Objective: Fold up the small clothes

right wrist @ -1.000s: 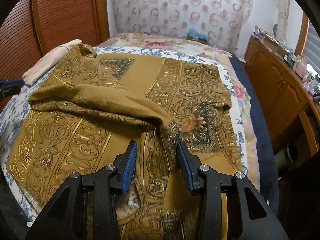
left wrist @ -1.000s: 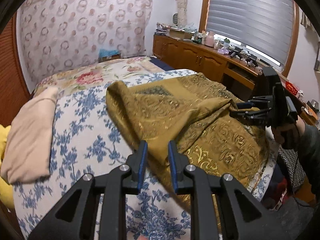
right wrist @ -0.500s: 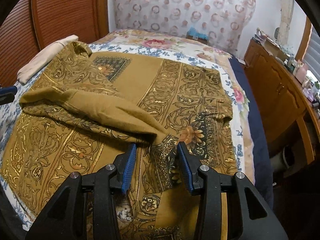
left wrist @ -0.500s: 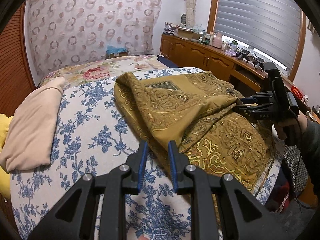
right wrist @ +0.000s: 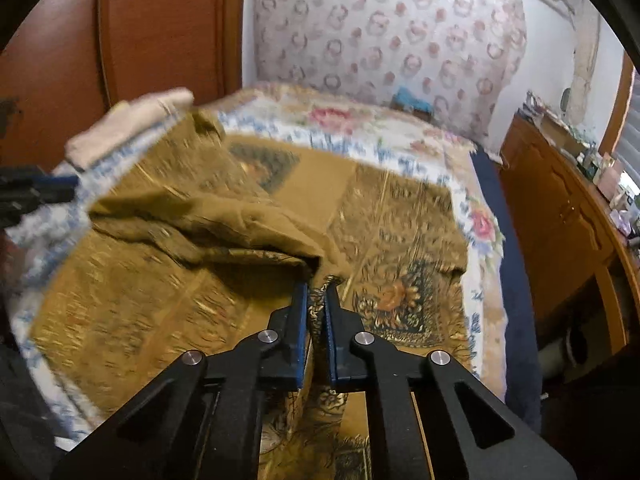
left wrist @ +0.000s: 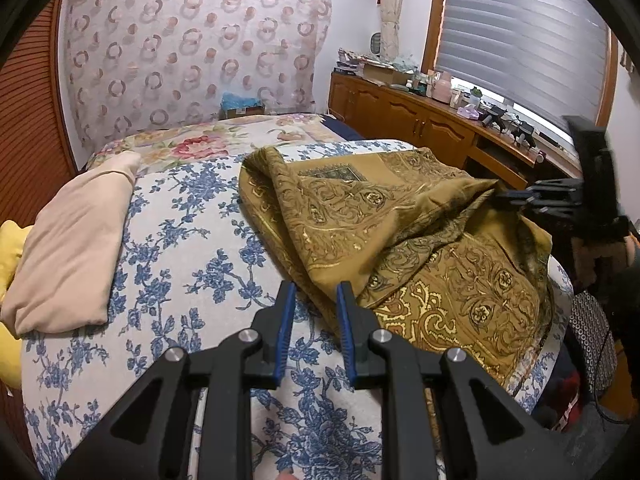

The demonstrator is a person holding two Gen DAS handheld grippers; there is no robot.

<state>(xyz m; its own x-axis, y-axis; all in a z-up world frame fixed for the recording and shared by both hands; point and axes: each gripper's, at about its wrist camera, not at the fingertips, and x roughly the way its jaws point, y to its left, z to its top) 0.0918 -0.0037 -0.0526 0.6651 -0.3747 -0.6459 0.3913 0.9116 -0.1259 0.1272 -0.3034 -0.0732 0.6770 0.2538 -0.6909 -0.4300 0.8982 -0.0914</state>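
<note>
- Gold patterned cloth (left wrist: 420, 248) lies half folded on the bed (left wrist: 192, 240), on the dresser side of it; a flap is doubled back over the cloth's middle.
- Right gripper (right wrist: 316, 292): jaws have just been closing, now pinched nearly together with a tuft of the cloth's edge between the blue pads. Holding the cloth.
- In the left wrist view the same right gripper (left wrist: 504, 196) sits at the peak of the raised flap, on the cloth's dresser side, so that corner is up off the bed.
- Left gripper (left wrist: 312, 292): narrow gap, at the cloth's corner nearest the beige garment (left wrist: 76, 236). Fold edge runs into the gap, but I can't tell whether the pads press it or just straddle it.
- Beige garment is already folded, well apart from the cloth, toward the wooden wall (left wrist: 24, 128).
- Step, I'd say: both front corners taken, about to carry the fold toward the curtain (left wrist: 192, 52) end of the cloth.
- Risk: right grip looks thin, only a fringe of fabric. A quick pull could slip it out and drop the flap.
- Risk: if the left isn't truly clamped, only one corner travels; the fold goes skewed and bunches over the cloth's middle.
- Risk: cloth edge hangs off the bed on the dresser side; uneven lifting could drag more of it over that edge.
- Right wrist view is motion-blurred, so details of the cloth's far corners are unclear.
</note>
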